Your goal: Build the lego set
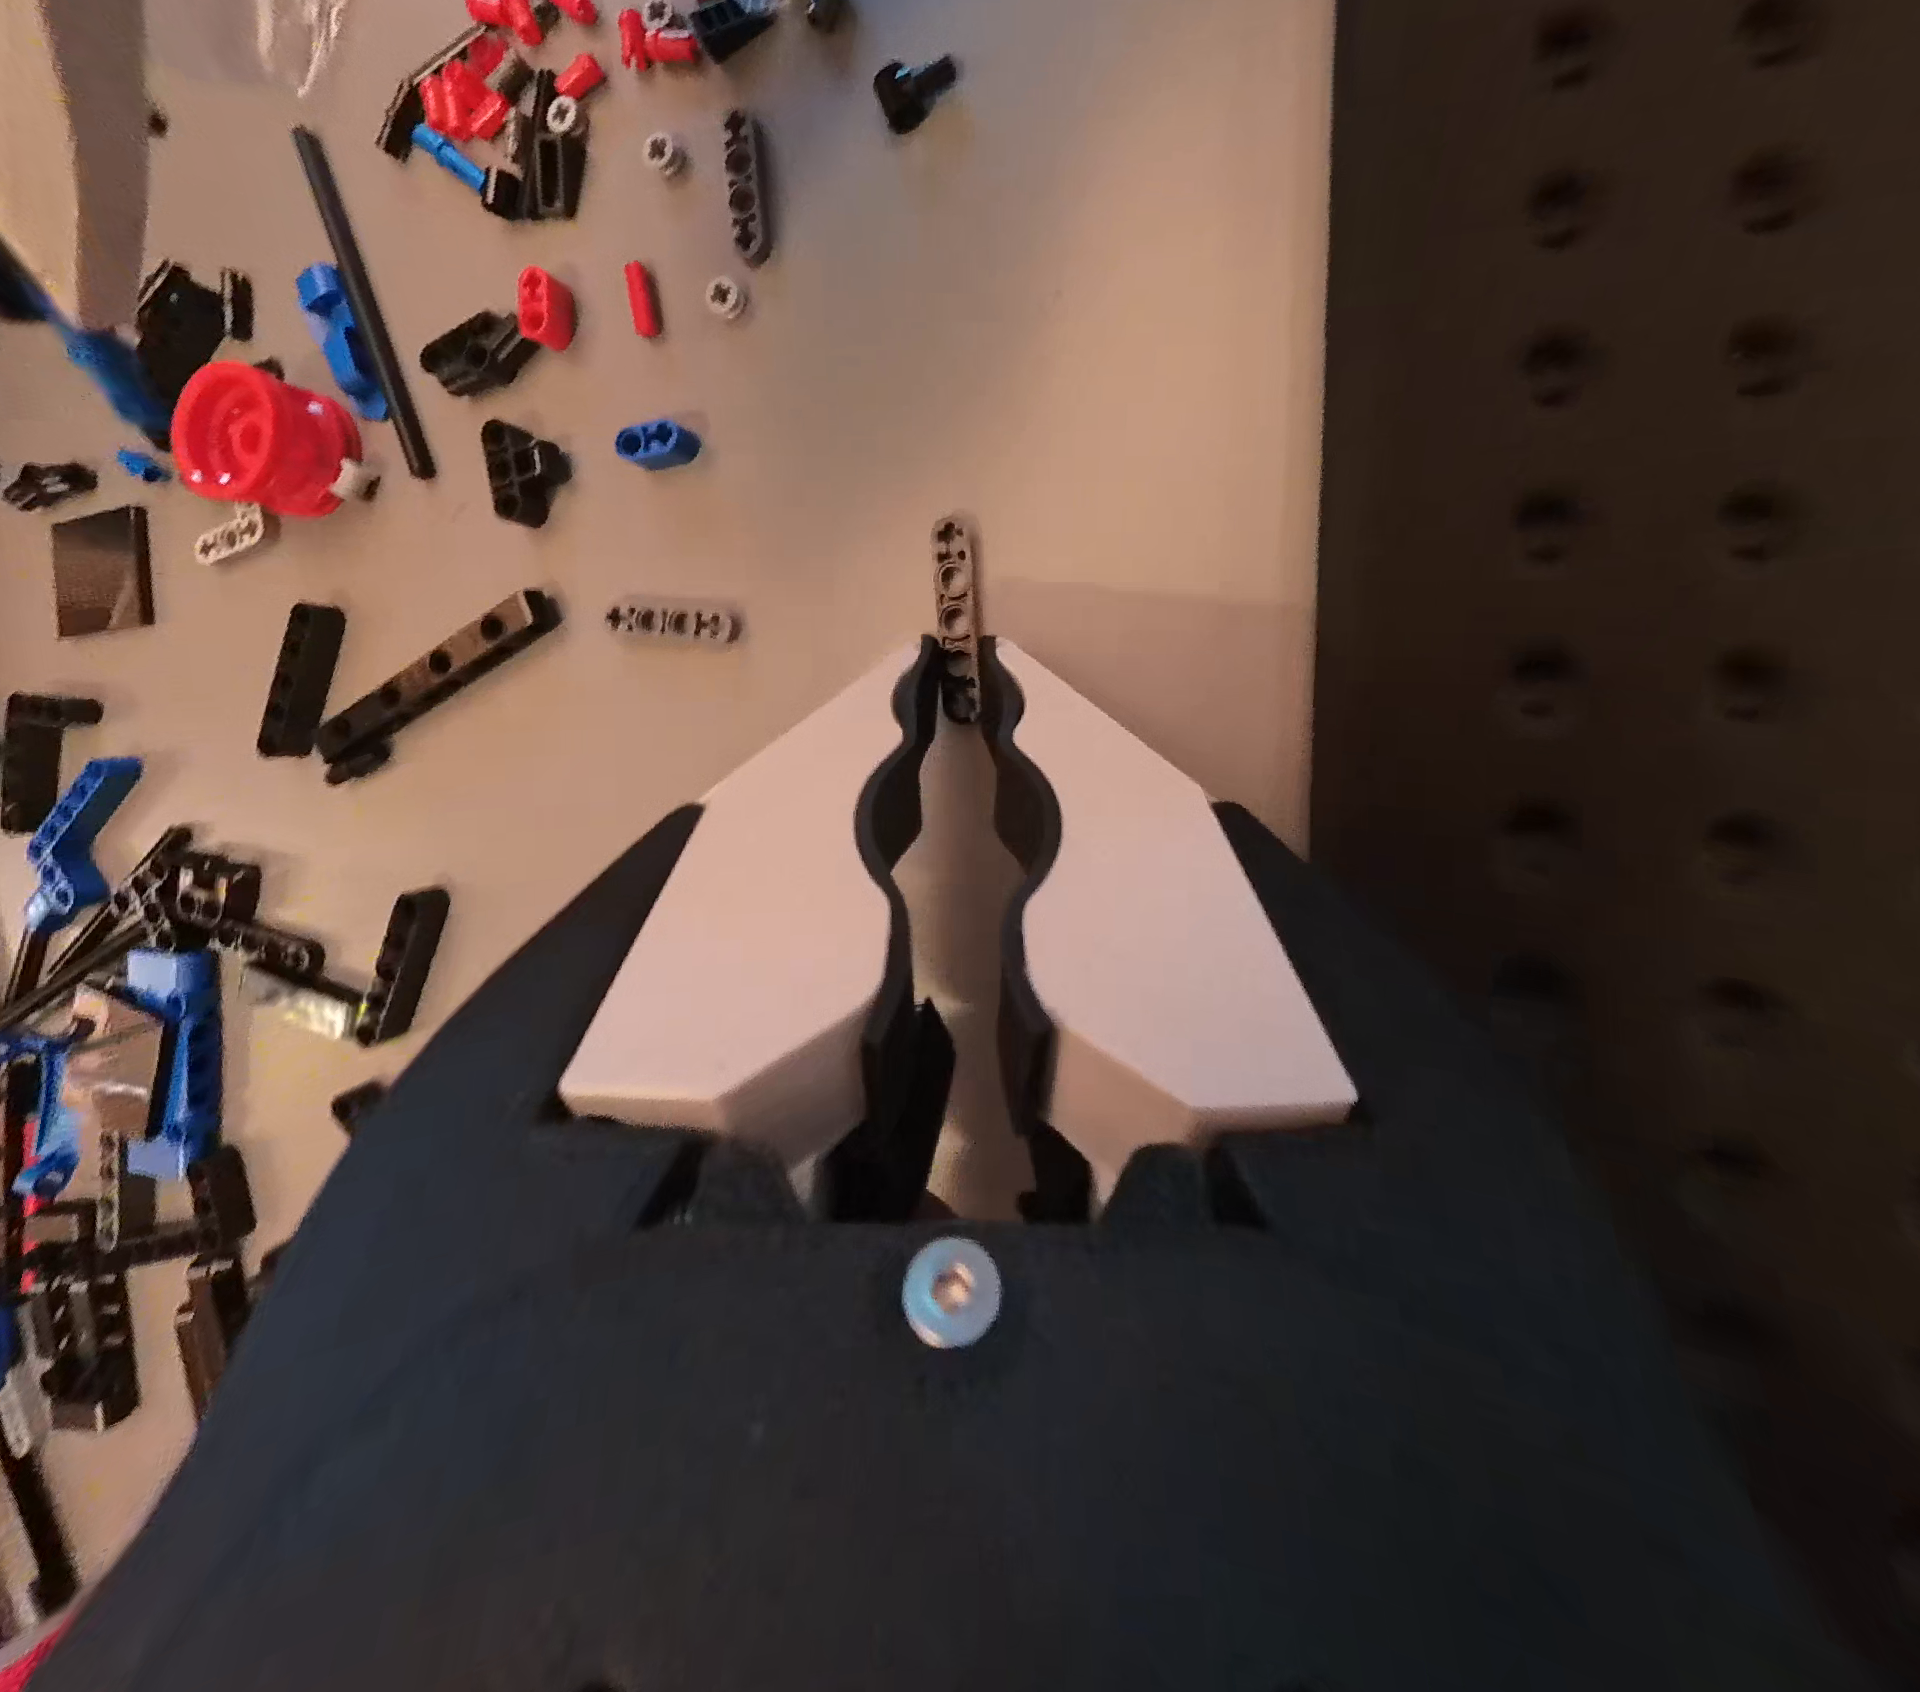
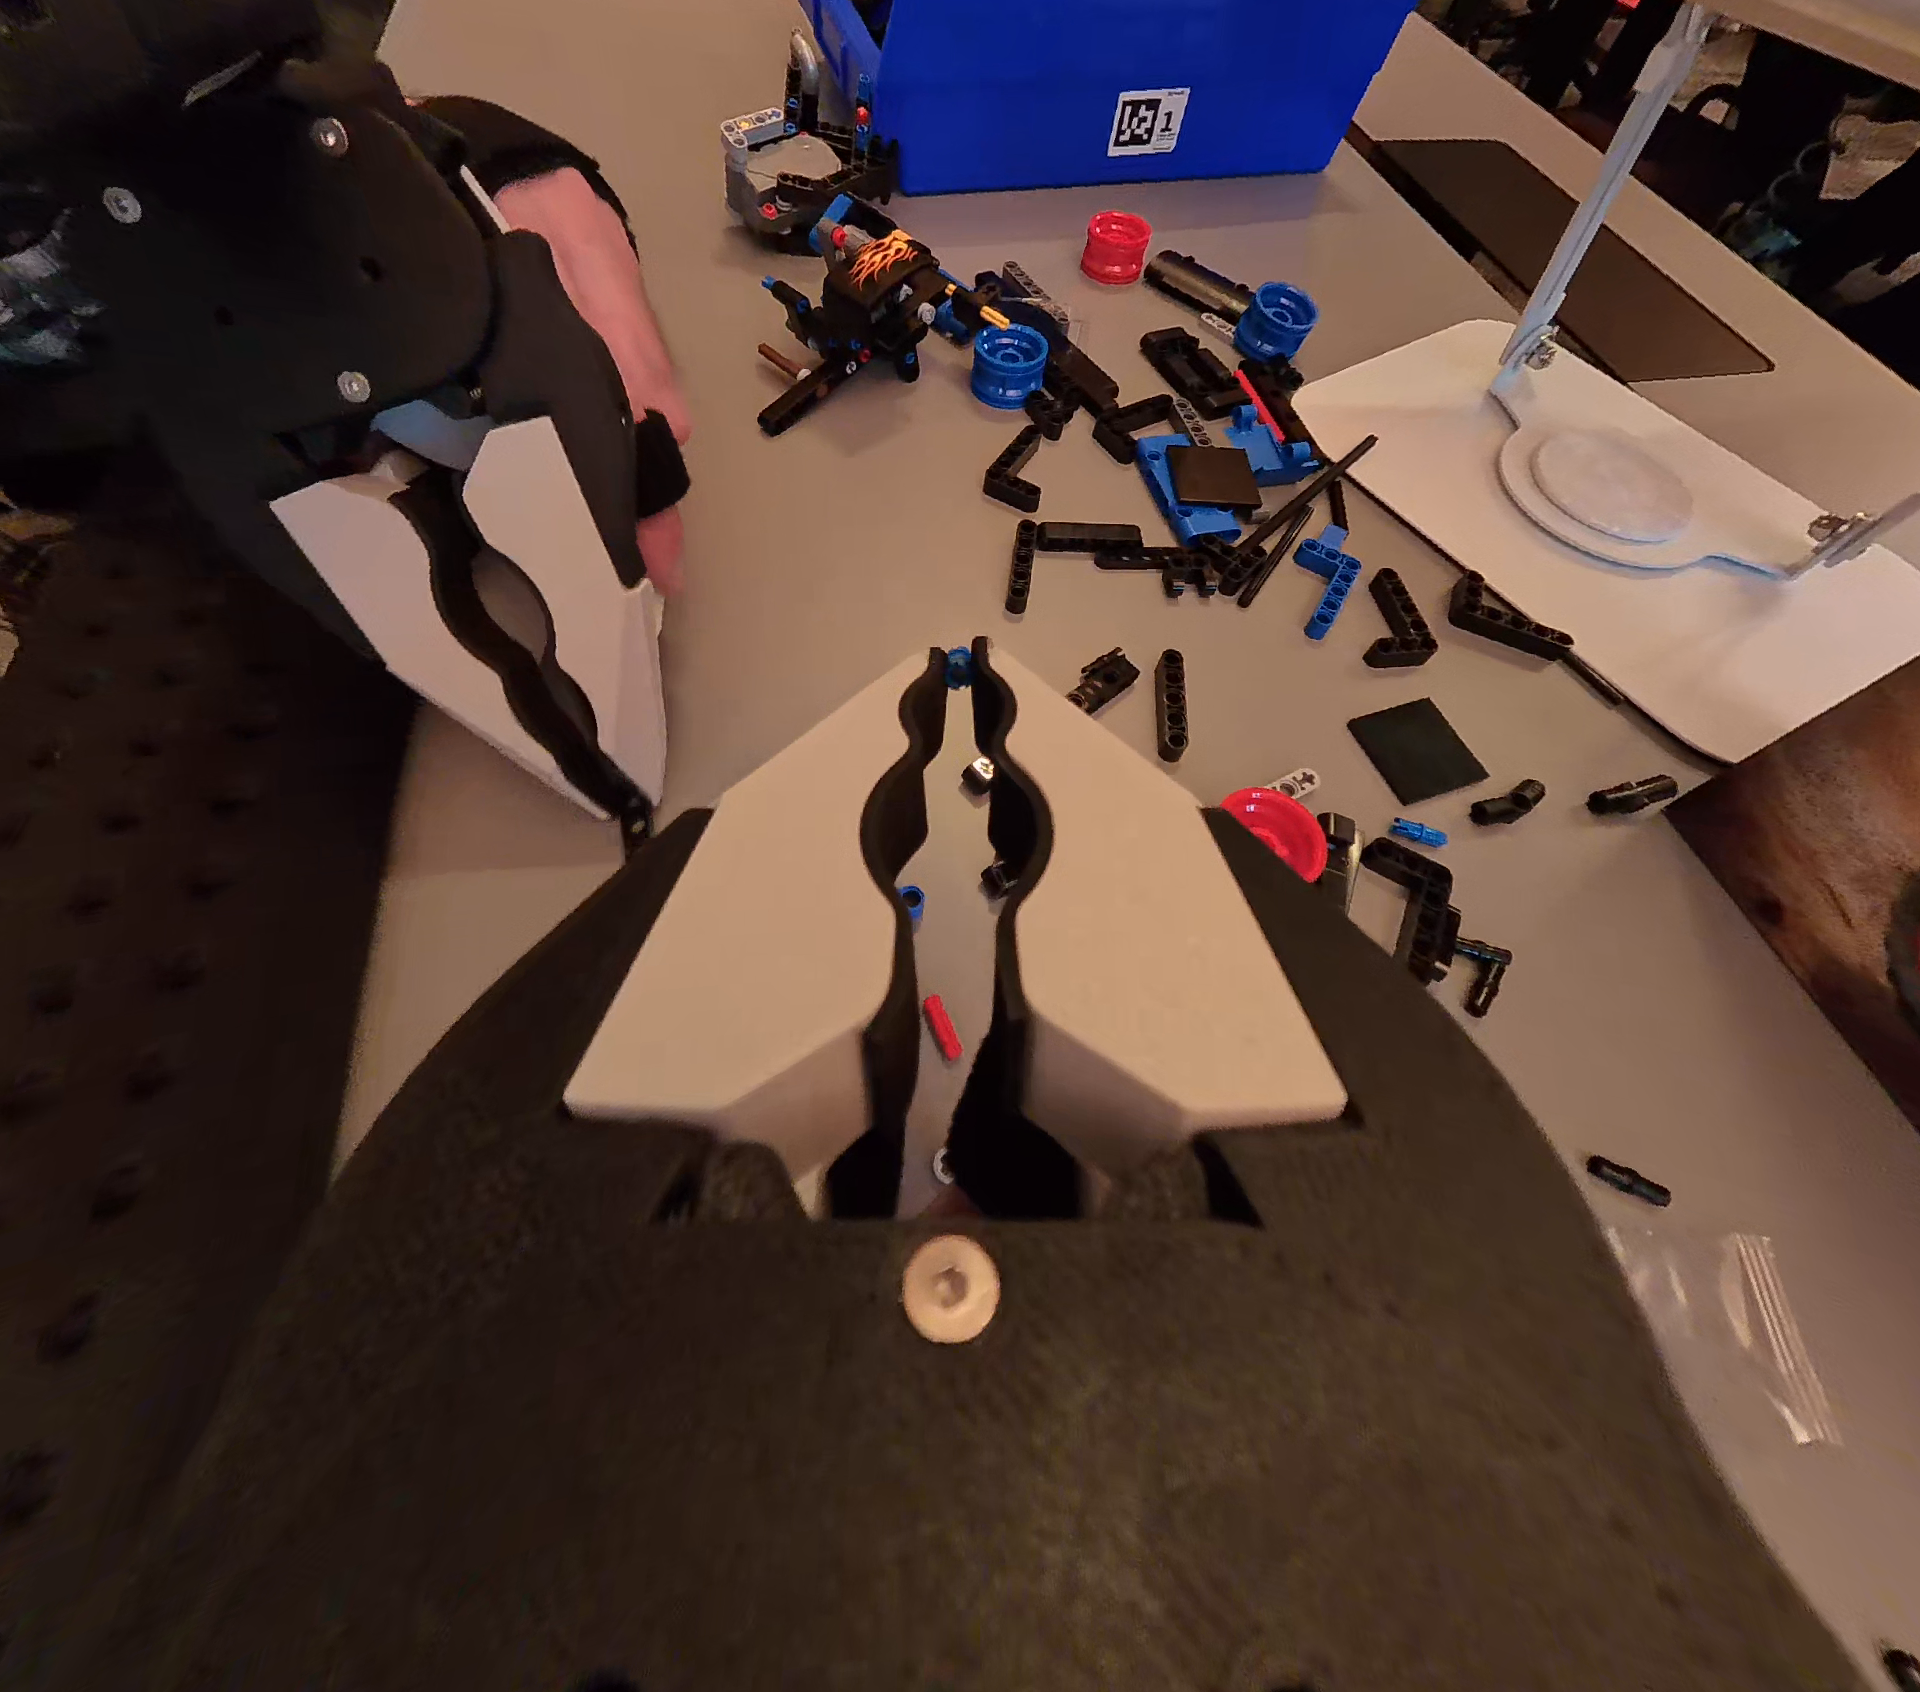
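The left hand-held gripper (image 1: 958, 655) is clamped on a thin grey holed plastic beam (image 1: 955, 603), light, stiff and slippery; the right hand-held gripper (image 2: 966, 660) pinches a tiny blue plastic pin (image 2: 958, 661) at its tips.

The left gripper (image 1: 958, 655) pinches a thin grey beam (image 1: 954, 577) at its tips, just above the table (image 1: 1091, 395); the right gripper (image 2: 961, 663) is clamped on a small blue piece (image 2: 958, 661) over that table.
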### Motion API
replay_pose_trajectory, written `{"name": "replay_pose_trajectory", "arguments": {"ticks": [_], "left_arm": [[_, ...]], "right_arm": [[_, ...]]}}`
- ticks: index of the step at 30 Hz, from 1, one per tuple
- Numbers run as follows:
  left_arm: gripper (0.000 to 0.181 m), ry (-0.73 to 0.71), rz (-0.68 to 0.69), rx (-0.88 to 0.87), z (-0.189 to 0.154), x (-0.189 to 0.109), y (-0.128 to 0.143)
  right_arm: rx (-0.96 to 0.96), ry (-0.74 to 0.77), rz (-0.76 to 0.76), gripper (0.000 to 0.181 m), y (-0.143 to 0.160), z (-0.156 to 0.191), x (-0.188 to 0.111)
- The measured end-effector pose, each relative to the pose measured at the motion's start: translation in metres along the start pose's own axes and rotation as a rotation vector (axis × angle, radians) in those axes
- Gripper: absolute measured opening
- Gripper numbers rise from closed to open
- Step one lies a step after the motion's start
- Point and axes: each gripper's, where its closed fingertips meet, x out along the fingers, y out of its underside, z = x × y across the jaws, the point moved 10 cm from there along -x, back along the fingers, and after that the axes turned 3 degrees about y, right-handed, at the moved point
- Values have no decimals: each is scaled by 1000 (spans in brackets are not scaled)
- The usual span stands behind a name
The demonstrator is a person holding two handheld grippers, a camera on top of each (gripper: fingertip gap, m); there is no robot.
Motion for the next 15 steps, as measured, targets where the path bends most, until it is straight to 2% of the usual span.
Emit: {"name": "replay_pose_trajectory", "arguments": {"ticks": [6,12,15], "left_arm": [[5,-72,16,-40,6,-17,17],[26,-11,-43,-74,3,-20,15],[30,-21,-14,-69,5,-14,13]], "right_arm": [[5,-2,1,1,1,0,1],[9,-6,9,1,2,-1,2],[10,-4,13,1,3,-1,2]]}}
